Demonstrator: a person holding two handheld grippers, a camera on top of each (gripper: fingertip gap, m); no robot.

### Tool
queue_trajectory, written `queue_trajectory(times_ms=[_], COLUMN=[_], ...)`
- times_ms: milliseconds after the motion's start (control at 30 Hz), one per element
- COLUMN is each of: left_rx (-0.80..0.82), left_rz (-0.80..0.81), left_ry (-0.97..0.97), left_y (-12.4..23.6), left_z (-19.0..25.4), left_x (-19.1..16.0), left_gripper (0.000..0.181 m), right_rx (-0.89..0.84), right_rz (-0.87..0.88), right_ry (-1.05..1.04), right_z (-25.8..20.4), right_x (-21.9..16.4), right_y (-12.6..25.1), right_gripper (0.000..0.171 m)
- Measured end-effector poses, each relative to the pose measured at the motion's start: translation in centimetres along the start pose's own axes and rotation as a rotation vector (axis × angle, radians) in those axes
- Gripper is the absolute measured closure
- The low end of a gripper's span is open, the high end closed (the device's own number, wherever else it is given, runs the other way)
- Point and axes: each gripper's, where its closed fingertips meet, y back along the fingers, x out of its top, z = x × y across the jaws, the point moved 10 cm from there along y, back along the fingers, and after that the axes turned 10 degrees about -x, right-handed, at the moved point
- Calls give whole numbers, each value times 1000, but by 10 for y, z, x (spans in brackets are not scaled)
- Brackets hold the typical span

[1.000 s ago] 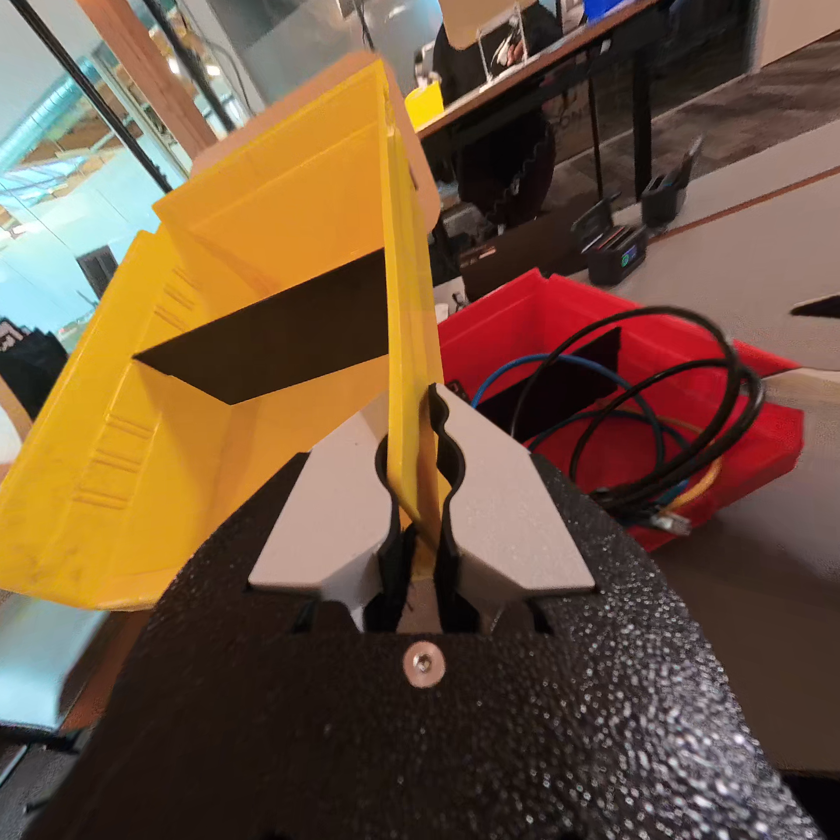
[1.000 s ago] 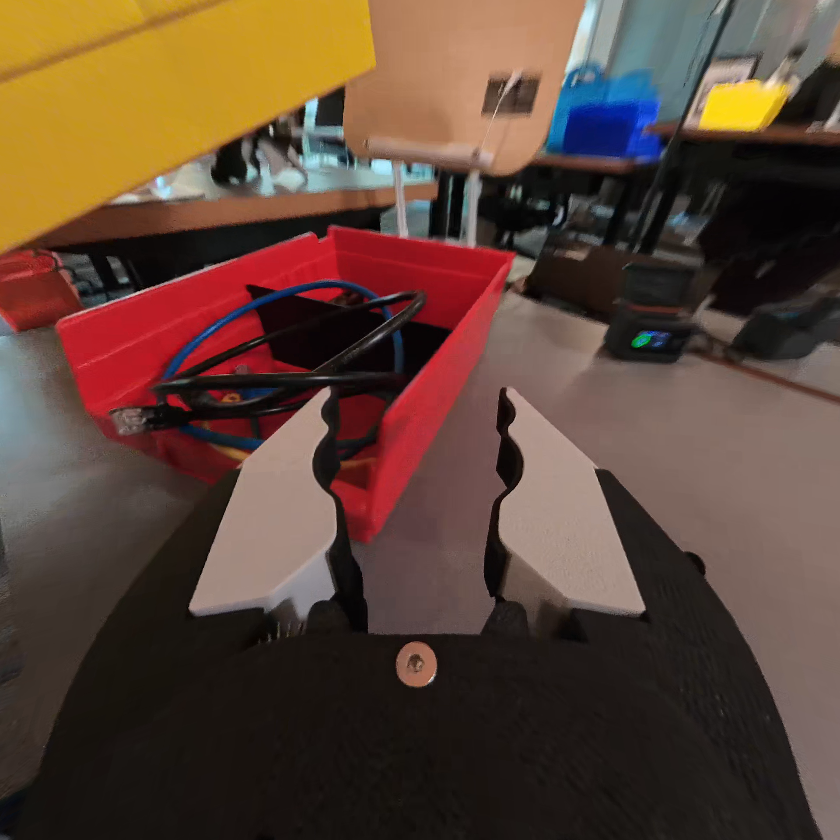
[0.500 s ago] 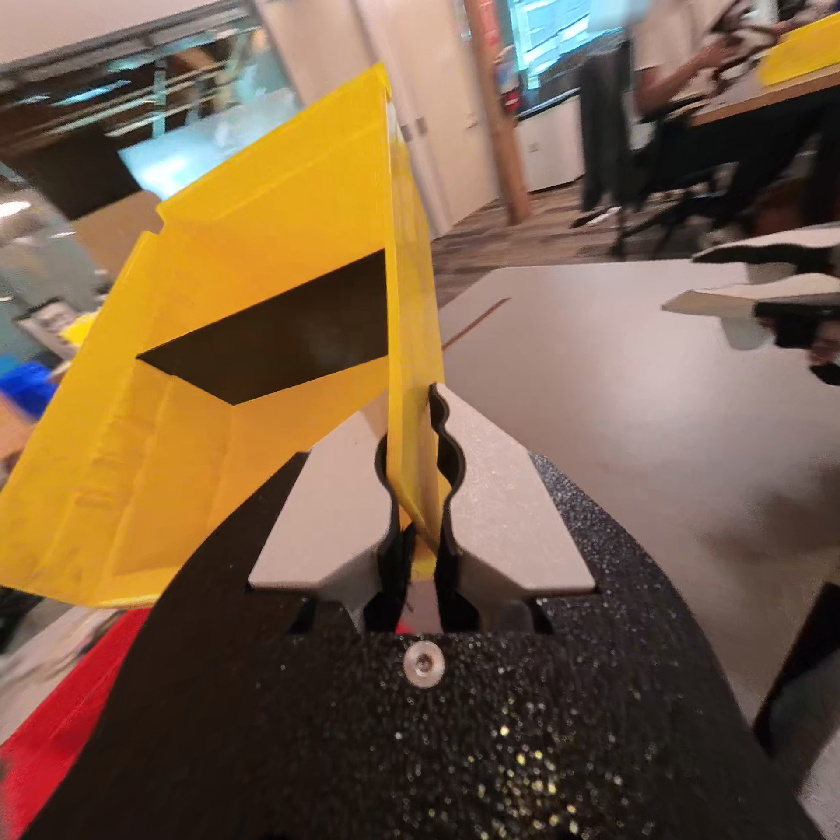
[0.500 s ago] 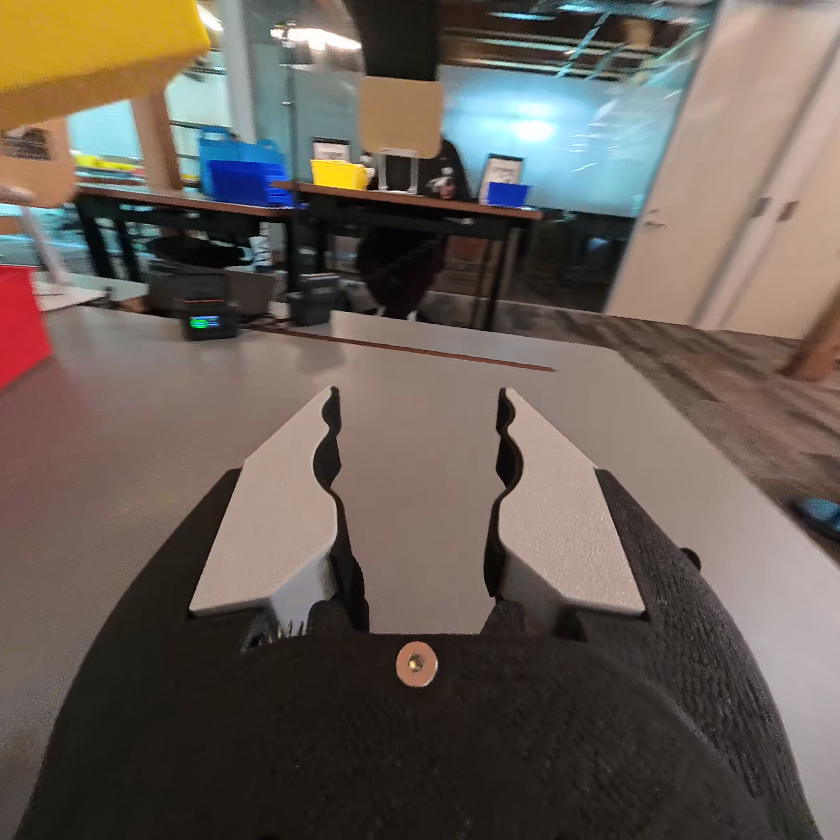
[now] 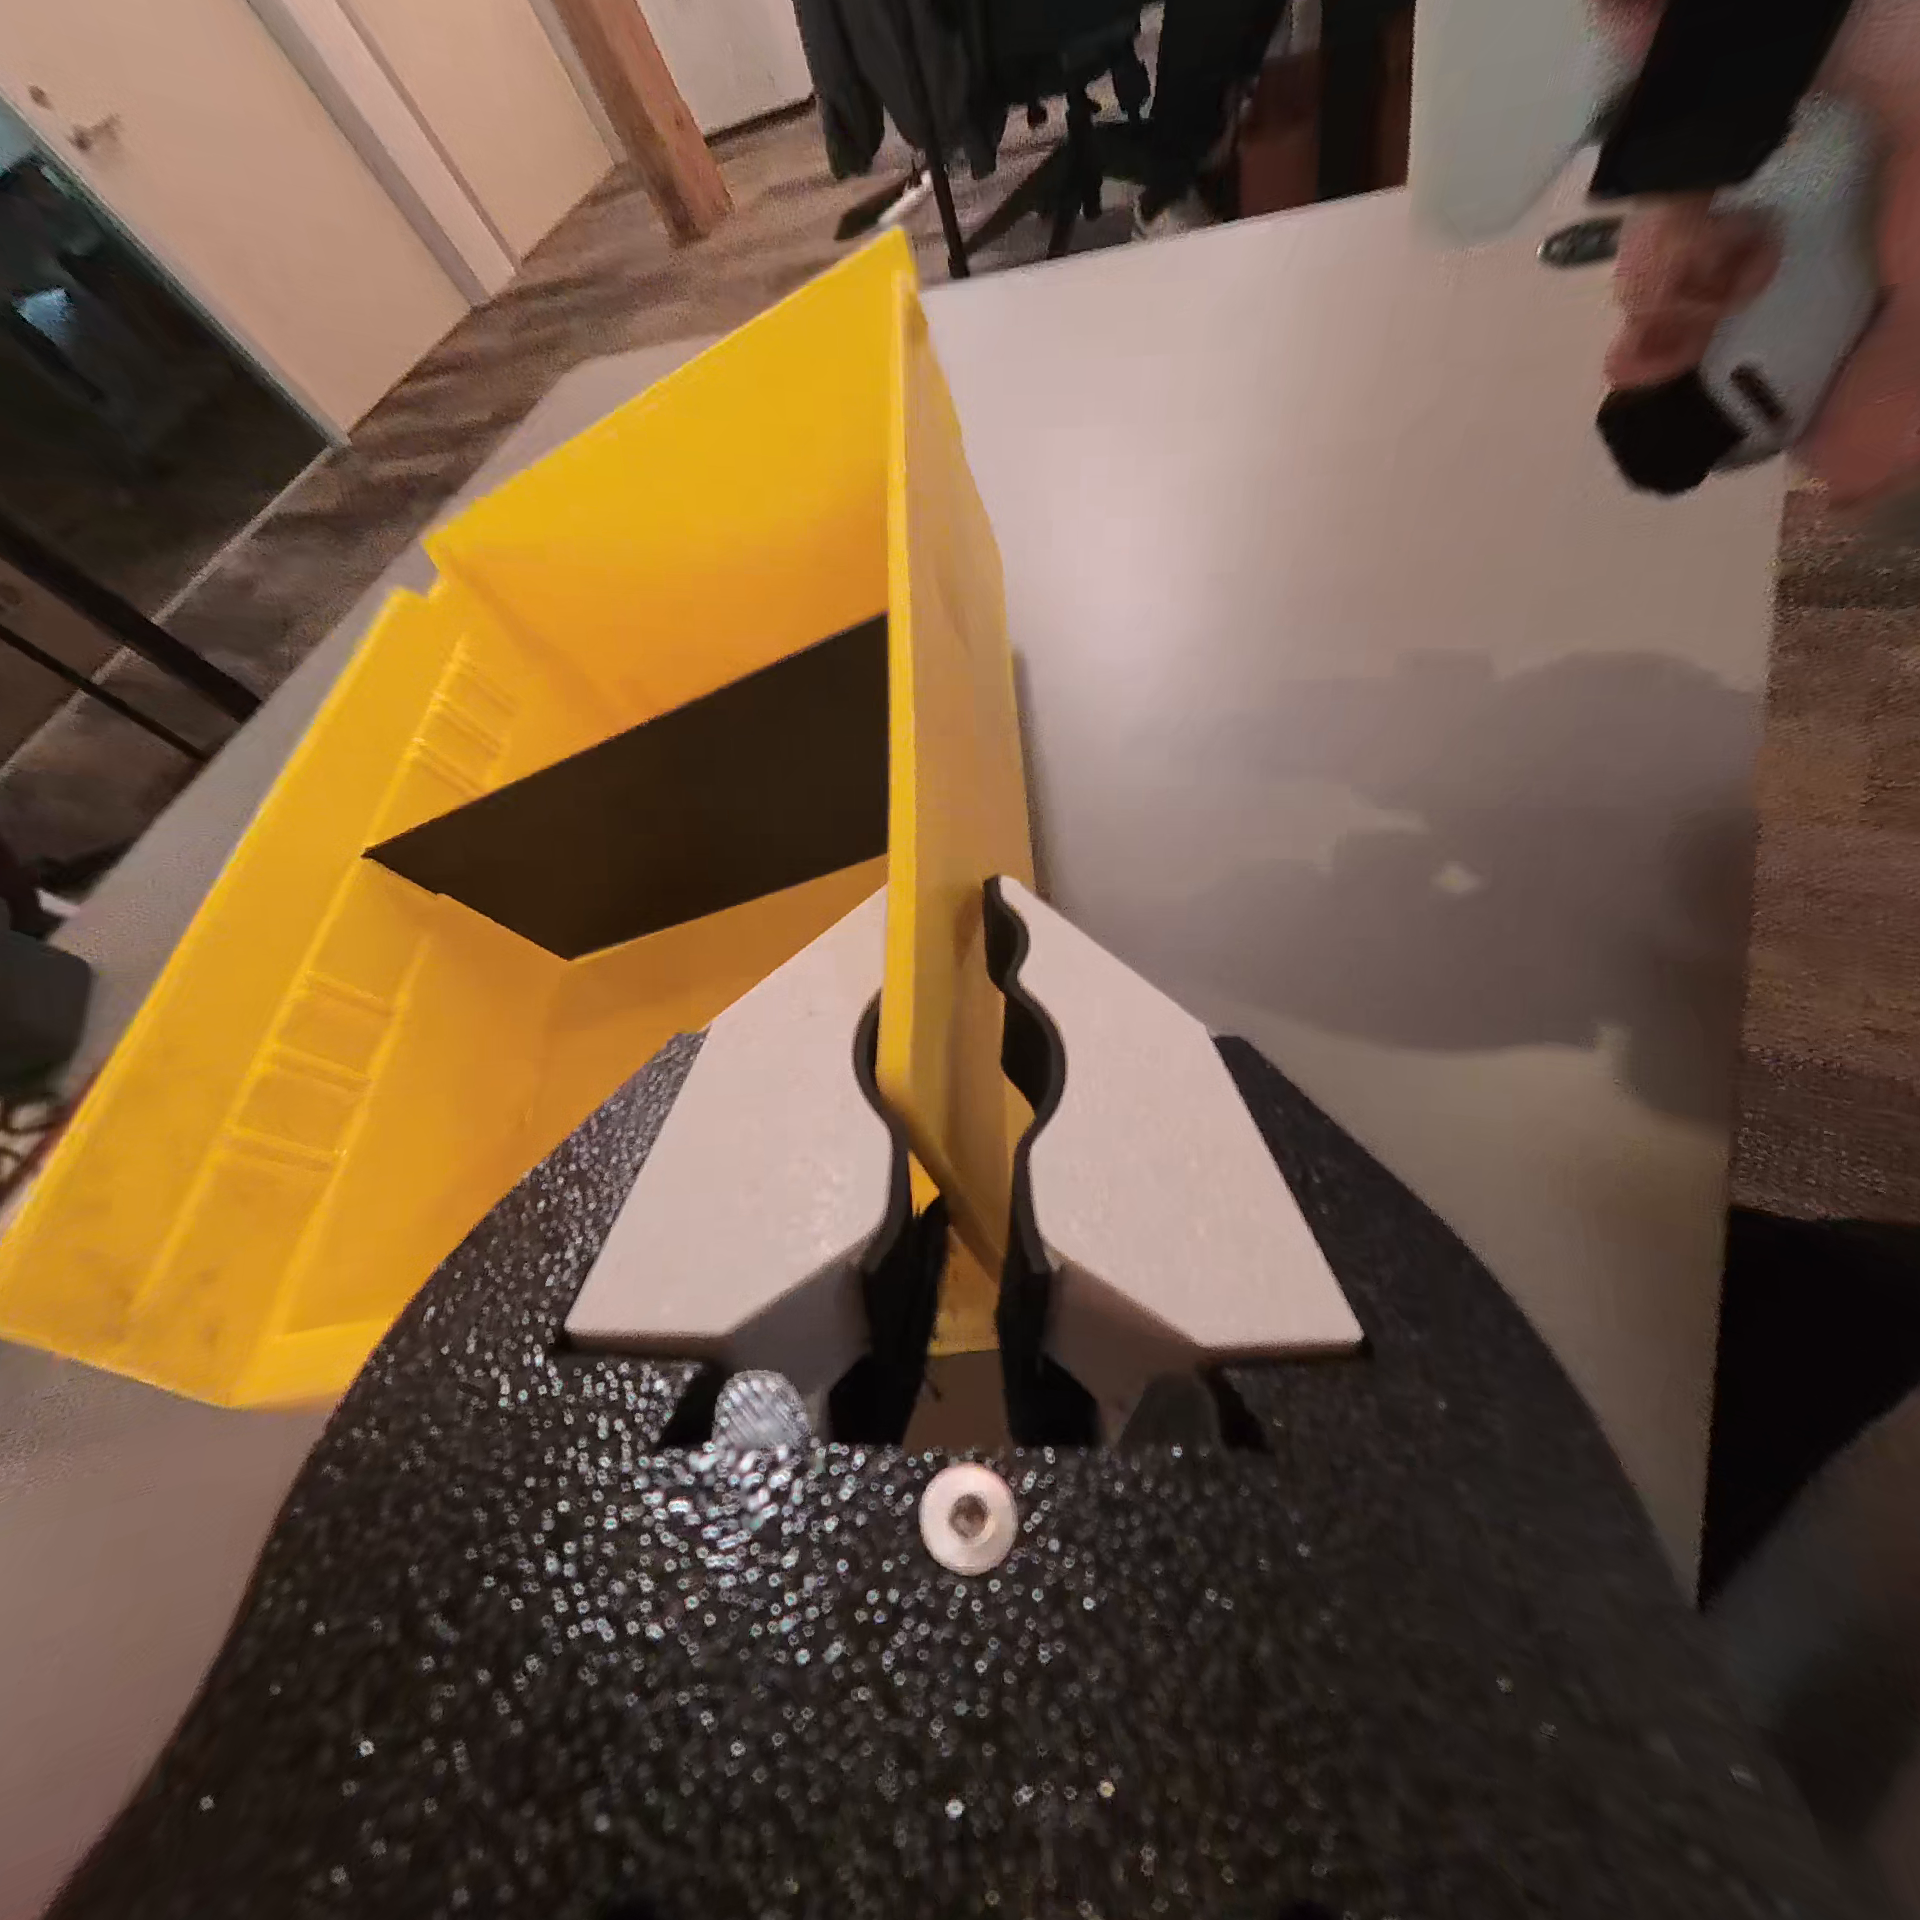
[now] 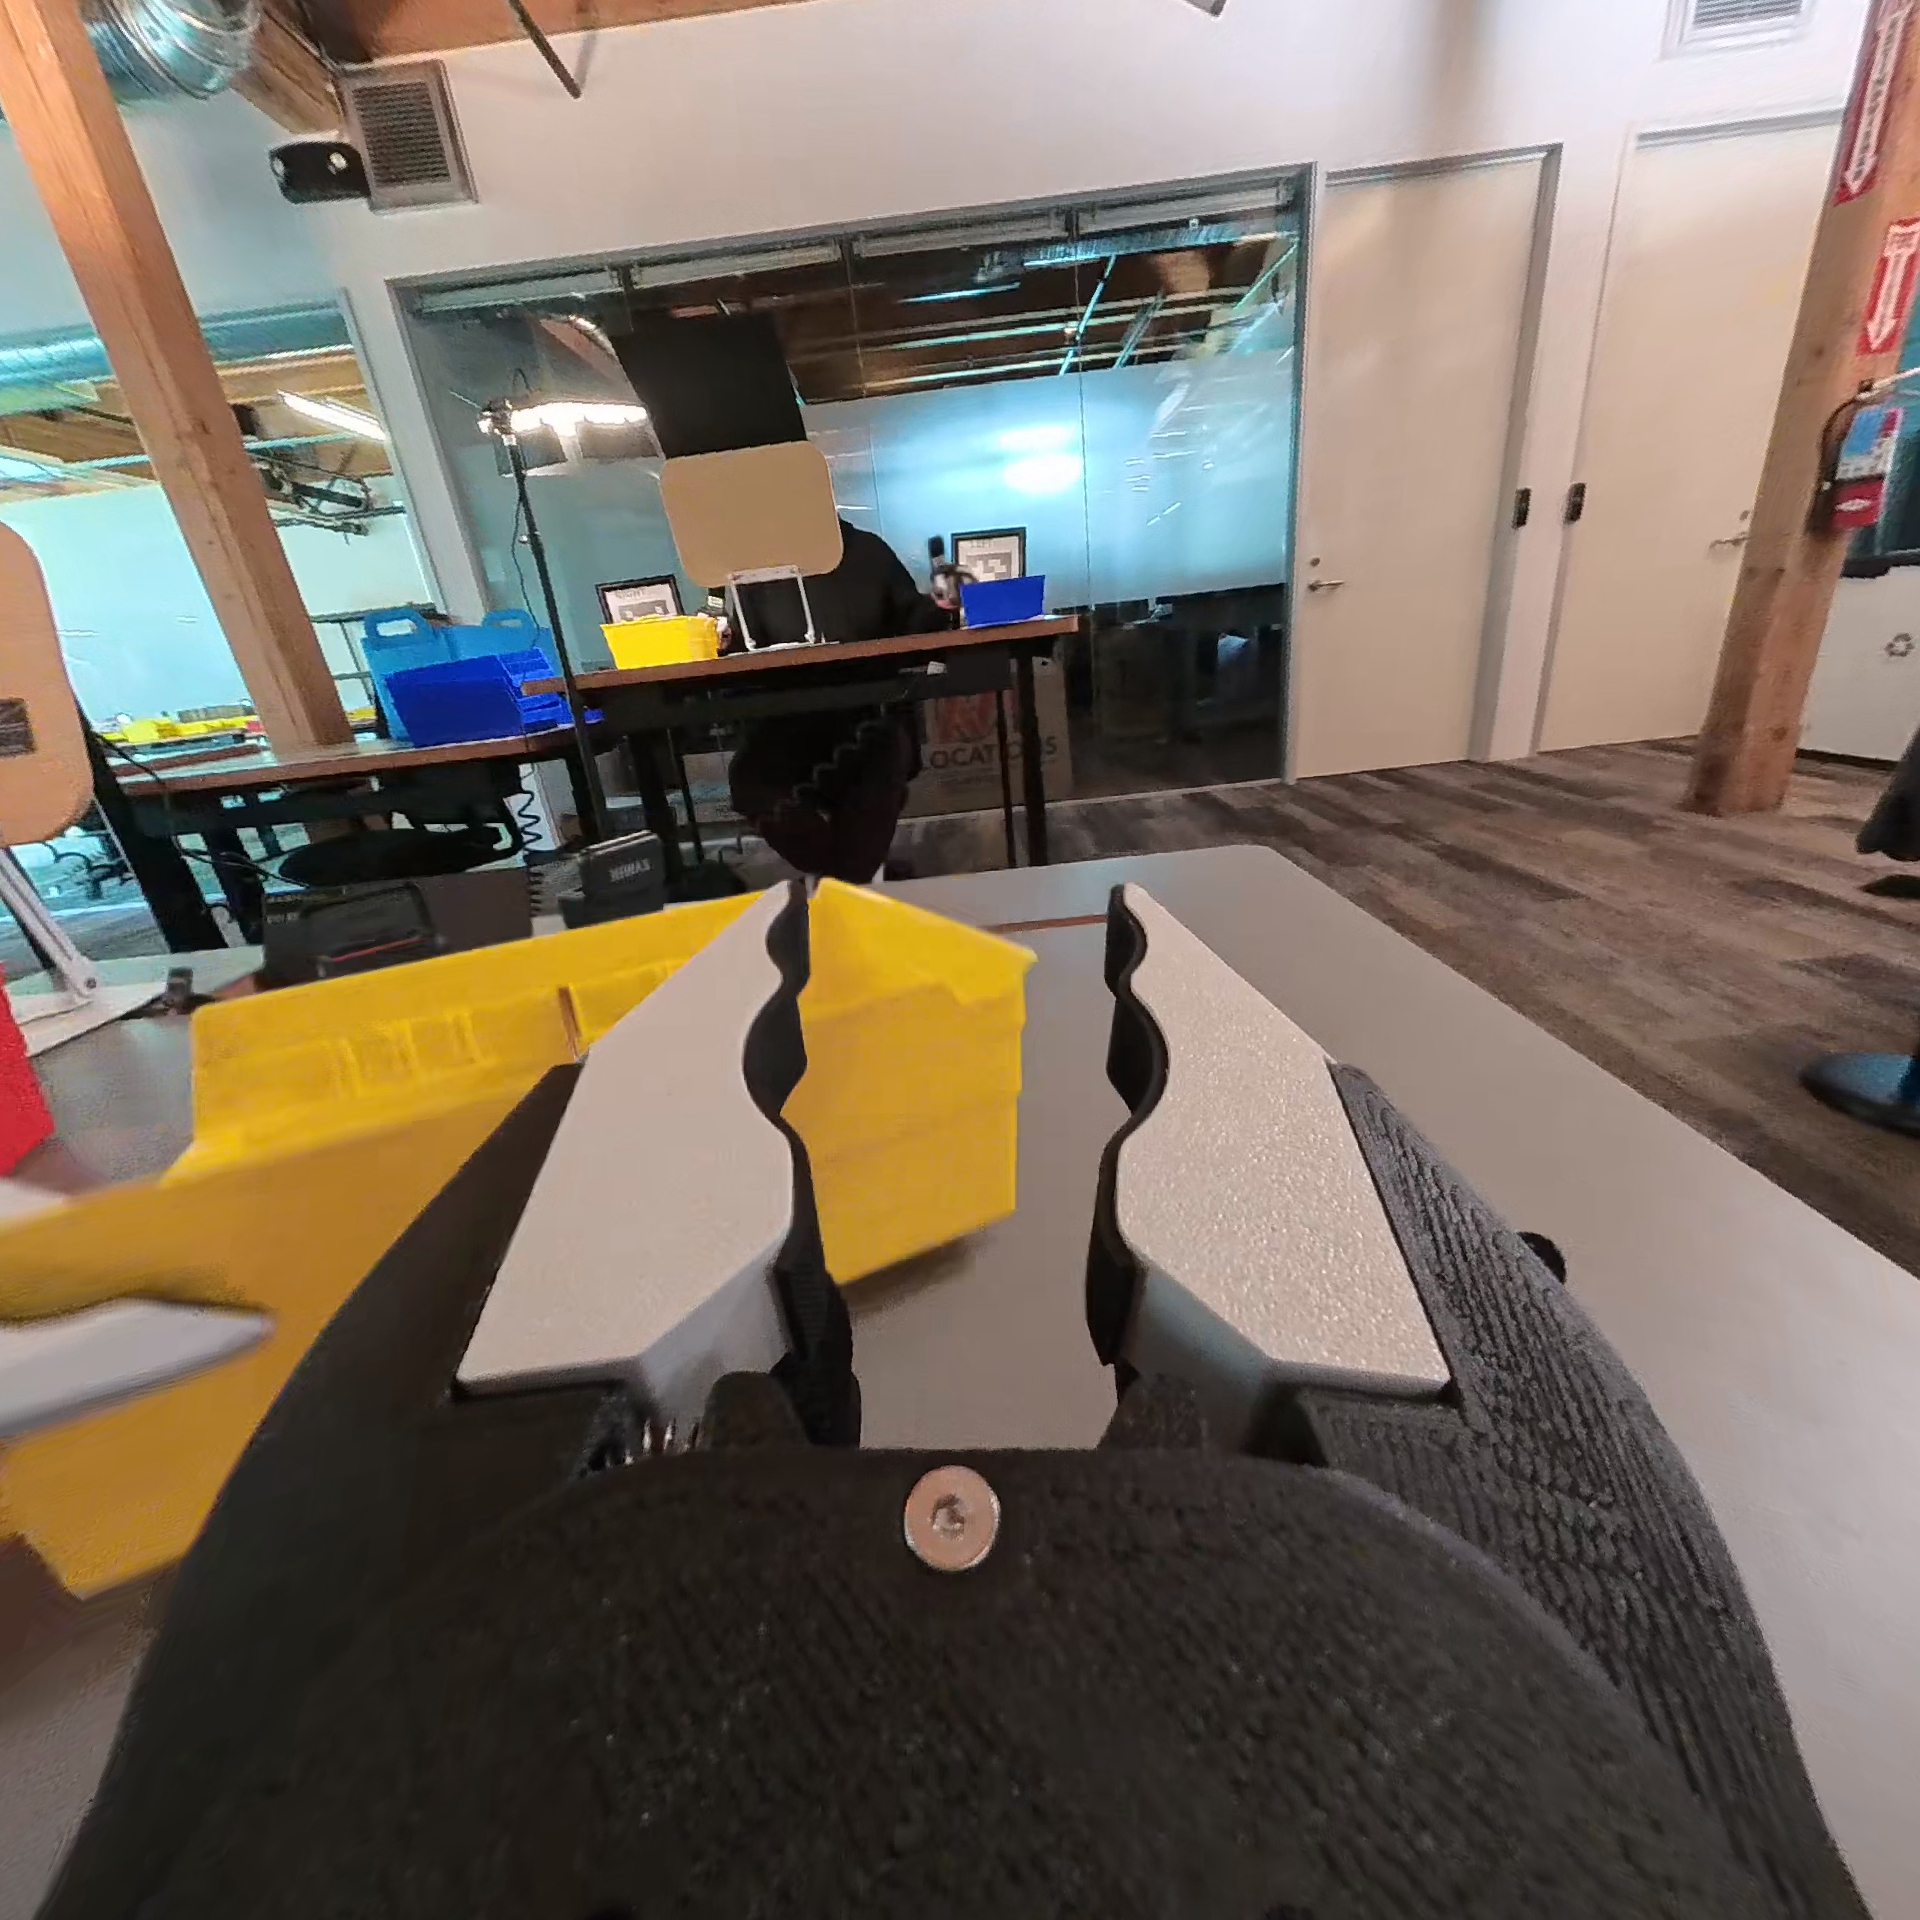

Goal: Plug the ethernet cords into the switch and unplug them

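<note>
Gripping the yellow bin [image 5: 665, 665] wall, left tongs [image 5: 940, 997]; right tongs [image 6: 956, 997] agape.

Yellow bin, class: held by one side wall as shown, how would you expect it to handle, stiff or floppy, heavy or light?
The yellow bin probably handles stiffly: its wall stays straight in the left tool. It looks light, since only a black divider shows inside. Gripped at one wall, it may swing or twist.

Office, right wrist view | red lettering on cardboard box [image 6: 987, 740] under far table [image 6: 831, 657] | white lettering on black case [image 6: 623, 873] | red signs [image 6: 1893, 286] on wooden post [image 6: 1782, 540] | label on fire extinguisher [image 6: 1862, 468]
</note>
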Motion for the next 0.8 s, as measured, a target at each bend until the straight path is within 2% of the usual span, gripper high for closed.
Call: queue_trajectory(times_ms=[133, 333, 367, 400, 433, 500, 633, 700, 800], left_rx=[32, 73, 66, 73, 63, 90, 237, 340, 553], left_rz=[-12, -6, -18, -11, 6, 70, 152, 165, 102], left_ry=[-51, -33, -9, 27, 57, 87, 121, 170, 268], left_y=[-17, -20, -19, -16, -11, 9, 66, 101, 160], left_z=[19, 23, 23, 23, 23, 21, 7, -2, -13], left_x=[-18, -17, -16, -14, -11, -5, -1, -5, -24], left_gripper=[176, 170, 151, 118, 100, 78, 75, 75, 76], right_rx=[13, 25, 25, 28, 35, 37, 61, 172, 290], right_rz=[-24, -73, -81, -88, -96, -109, -151, -274, -437], right_ry=[-52, -148, -158, -167, -173, -179, -232, -303, -378], right_z=[4, 10, 11, 12, 13, 14, 13, 3, -17], right_x=[-1, -3, -4, -4, -4, -4, -5, -12, -28], right_y=[-2, -5, -5, -5, -6, -6, -6, -9, -12], right_gripper=[115, 114, 114, 114, 114, 114, 110, 109, 90])
